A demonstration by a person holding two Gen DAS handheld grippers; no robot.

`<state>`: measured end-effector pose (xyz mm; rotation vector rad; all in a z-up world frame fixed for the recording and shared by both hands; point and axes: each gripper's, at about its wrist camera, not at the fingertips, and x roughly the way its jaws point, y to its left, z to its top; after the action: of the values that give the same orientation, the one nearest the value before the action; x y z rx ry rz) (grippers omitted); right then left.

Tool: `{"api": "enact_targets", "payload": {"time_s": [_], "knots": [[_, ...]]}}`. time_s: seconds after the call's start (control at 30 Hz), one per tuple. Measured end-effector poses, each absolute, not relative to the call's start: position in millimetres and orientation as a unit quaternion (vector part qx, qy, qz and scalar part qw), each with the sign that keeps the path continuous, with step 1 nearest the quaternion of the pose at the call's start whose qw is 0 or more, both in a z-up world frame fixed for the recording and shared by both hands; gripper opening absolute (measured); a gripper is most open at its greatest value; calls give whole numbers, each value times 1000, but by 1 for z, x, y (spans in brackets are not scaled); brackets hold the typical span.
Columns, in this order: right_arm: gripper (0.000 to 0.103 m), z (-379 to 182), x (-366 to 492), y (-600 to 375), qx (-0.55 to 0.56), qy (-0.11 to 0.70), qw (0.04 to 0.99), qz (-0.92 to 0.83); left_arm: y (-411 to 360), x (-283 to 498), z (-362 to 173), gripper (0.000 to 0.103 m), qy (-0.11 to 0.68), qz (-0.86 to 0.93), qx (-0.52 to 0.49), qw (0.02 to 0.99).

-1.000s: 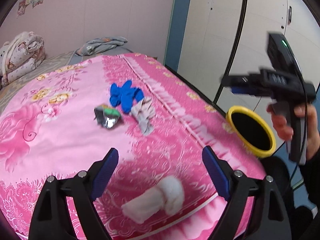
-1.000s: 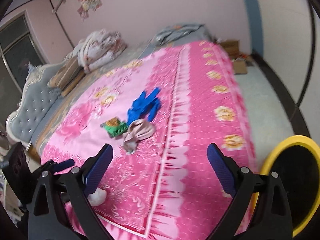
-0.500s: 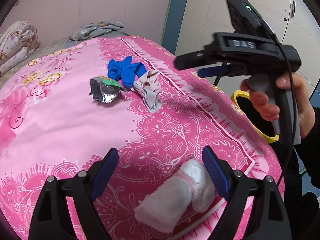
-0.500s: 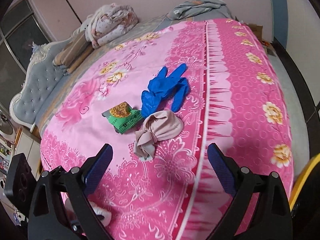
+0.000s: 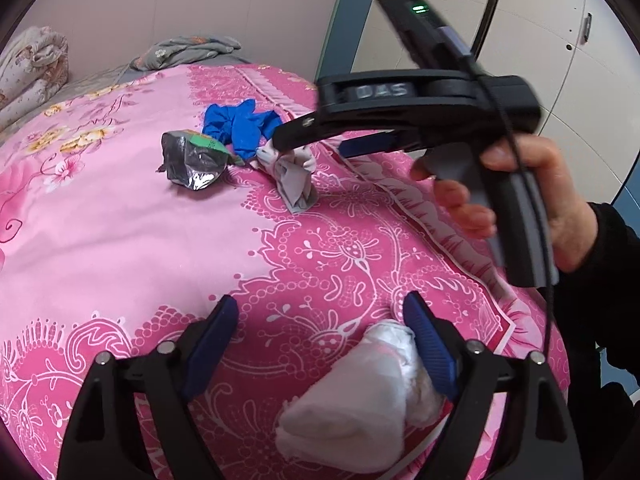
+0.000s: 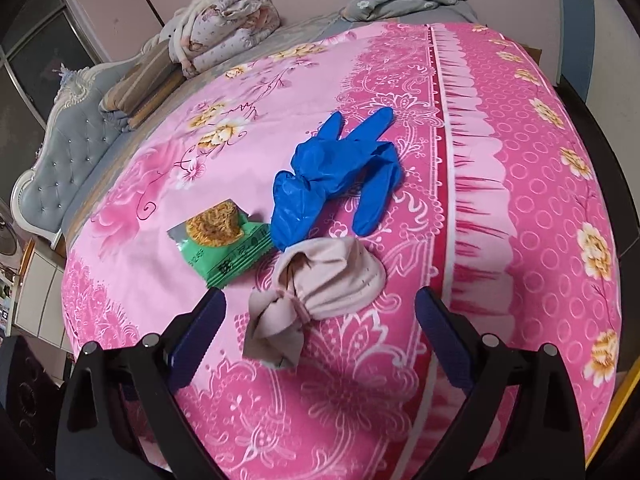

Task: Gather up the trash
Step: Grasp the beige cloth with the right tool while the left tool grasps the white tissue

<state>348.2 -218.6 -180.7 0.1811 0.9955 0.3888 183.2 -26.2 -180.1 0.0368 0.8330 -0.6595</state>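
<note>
On the pink bedspread point(image 6: 500, 184) lie a blue glove point(image 6: 332, 176), a green noodle wrapper point(image 6: 224, 244) and a beige cloth wad point(image 6: 320, 284). My right gripper point(image 6: 318, 308) is open just above the beige wad, which lies between its fingers. In the left wrist view the wrapper point(image 5: 192, 160), blue glove point(image 5: 240, 128) and beige wad point(image 5: 294, 178) lie ahead, with the right gripper point(image 5: 320, 140) over them. My left gripper point(image 5: 320, 316) is open and low over a white tissue wad point(image 5: 360, 392) near the bed's edge, which lies by its right finger.
Folded quilts point(image 6: 224, 28) and a grey blanket point(image 6: 400, 0) lie at the bed's far end, beside a grey tufted headboard point(image 6: 60, 160). A yellow bin rim point(image 6: 616, 412) shows at the right edge. White cabinet doors point(image 5: 540, 20) stand beyond the bed.
Both grippers have moved forward and lower toward the bed. The right gripper now hovers over the beige wad; the left has closed in on the white tissue wad. Both stay open.
</note>
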Motion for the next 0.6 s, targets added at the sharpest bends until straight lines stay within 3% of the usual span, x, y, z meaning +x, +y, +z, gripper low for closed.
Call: {"api": "enact_targets", "payload": {"time_s": [0.33,0.6], "knots": [[66,-196,357,-212,84,475,857,179,-37,172,-178,35,390,-341,24,855],[42,-196,351,-216,97,475,855,185,-40,165,-175,25,381,-339,29,860]]}}
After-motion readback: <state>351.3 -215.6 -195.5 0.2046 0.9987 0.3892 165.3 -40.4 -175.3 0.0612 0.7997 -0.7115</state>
